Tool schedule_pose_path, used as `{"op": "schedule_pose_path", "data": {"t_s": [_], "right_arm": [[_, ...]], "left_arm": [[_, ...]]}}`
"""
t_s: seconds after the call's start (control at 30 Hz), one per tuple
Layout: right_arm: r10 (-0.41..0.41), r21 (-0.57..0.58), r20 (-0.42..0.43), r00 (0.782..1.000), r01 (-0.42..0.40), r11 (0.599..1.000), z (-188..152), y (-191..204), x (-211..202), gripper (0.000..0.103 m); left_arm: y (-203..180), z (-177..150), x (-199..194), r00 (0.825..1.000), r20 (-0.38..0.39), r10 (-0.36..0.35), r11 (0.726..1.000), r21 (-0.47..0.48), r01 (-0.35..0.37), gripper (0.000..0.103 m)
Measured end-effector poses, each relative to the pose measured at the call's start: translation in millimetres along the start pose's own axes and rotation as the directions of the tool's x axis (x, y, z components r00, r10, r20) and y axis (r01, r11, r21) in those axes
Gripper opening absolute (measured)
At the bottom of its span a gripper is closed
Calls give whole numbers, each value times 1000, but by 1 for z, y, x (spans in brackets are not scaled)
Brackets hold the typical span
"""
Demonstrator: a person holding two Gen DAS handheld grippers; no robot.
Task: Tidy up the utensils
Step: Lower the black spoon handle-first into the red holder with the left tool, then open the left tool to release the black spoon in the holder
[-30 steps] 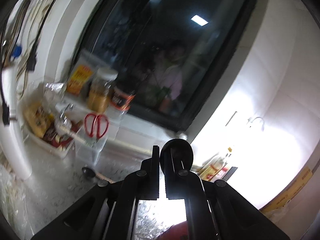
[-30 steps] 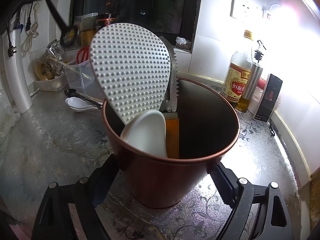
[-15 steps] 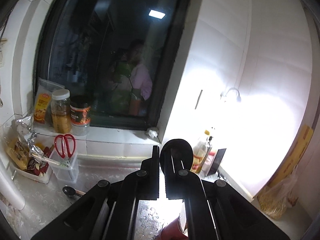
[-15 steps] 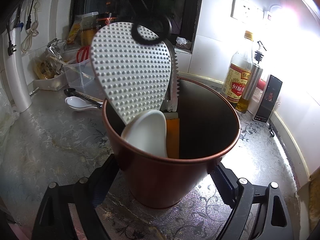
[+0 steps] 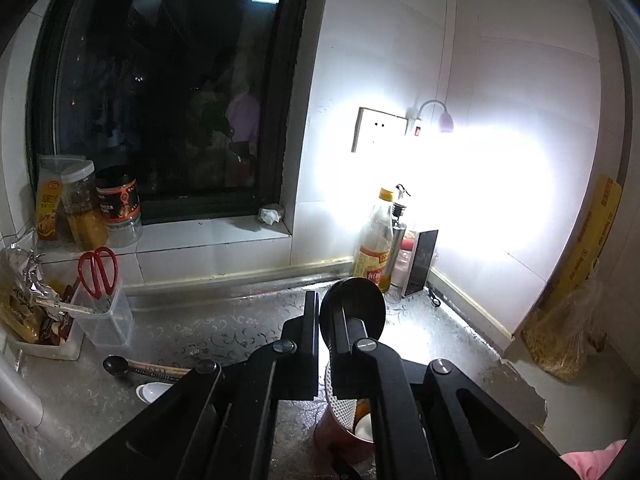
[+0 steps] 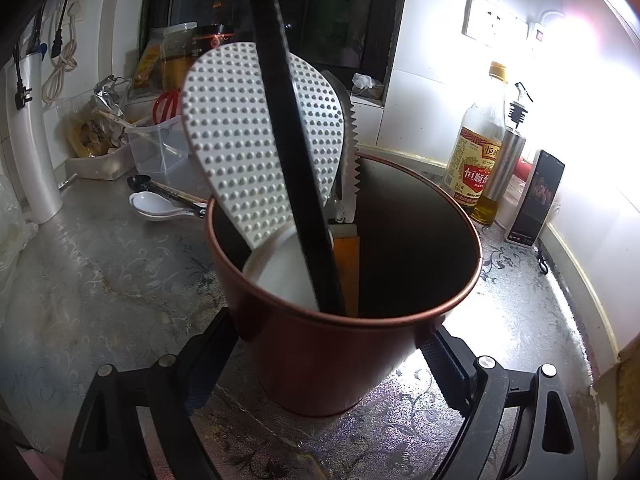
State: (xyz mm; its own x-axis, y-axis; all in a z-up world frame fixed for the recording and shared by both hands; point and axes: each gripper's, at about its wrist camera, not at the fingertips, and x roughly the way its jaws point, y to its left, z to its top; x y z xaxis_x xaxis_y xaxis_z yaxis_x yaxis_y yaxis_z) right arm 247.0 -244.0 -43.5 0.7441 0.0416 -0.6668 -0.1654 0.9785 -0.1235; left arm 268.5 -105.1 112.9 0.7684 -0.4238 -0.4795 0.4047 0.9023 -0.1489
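Your left gripper is shut tight. It pinches a black utensil with a round head, and the head sticks out just past the tips. There is almost no gap between the two jaws.

Your right gripper is open wide, but only as wide as the copper cup. One jaw sits on each side of the cup, low down, and both press on its wall. So this gripper has hold of the cup. The cup stands upright on the shiny counter.

In the right camera, the long black handle of the utensil comes down from the top and goes into the cup. It leans across the front of the white bumpy rice paddle. You cannot tell if its end touches the bottom.

The cup also holds a white spoon and a tool with a jagged edge and an orange handle. They all lean on the left side of the cup.

More utensils lie on the counter behind the cup, to the left. There is a small white spoon and a small black spoon, just beside each other. Near them is a clear box with red scissors in it. A bottle of oil stands near the wall on the right.
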Motion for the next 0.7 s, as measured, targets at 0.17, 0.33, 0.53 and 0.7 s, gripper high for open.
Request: {"op": "schedule_pose_path", "data": {"t_s": [0.17,0.33,0.53,0.7], "right_arm": [[-1,-1,-1,1000,1,1000,0,0,0,91],[-1,-2,-1,1000,1,1000,0,0,0,91],[-2,-3,-2,1000,2,1000,0,-2,1,91],[-3,-4,-2,1000,3,1000,0,-2,1,91]], "left_arm": [[-5,-10,11,997,-70,-32,999,2,32,5],[-7,-20,23,989,-136,-65,998,-16,63,6],[-10,-24,27,978,-178,-104,994,-34,100,9],[-8,-22,22,979,-175,-103,994,-37,98,33]]}}
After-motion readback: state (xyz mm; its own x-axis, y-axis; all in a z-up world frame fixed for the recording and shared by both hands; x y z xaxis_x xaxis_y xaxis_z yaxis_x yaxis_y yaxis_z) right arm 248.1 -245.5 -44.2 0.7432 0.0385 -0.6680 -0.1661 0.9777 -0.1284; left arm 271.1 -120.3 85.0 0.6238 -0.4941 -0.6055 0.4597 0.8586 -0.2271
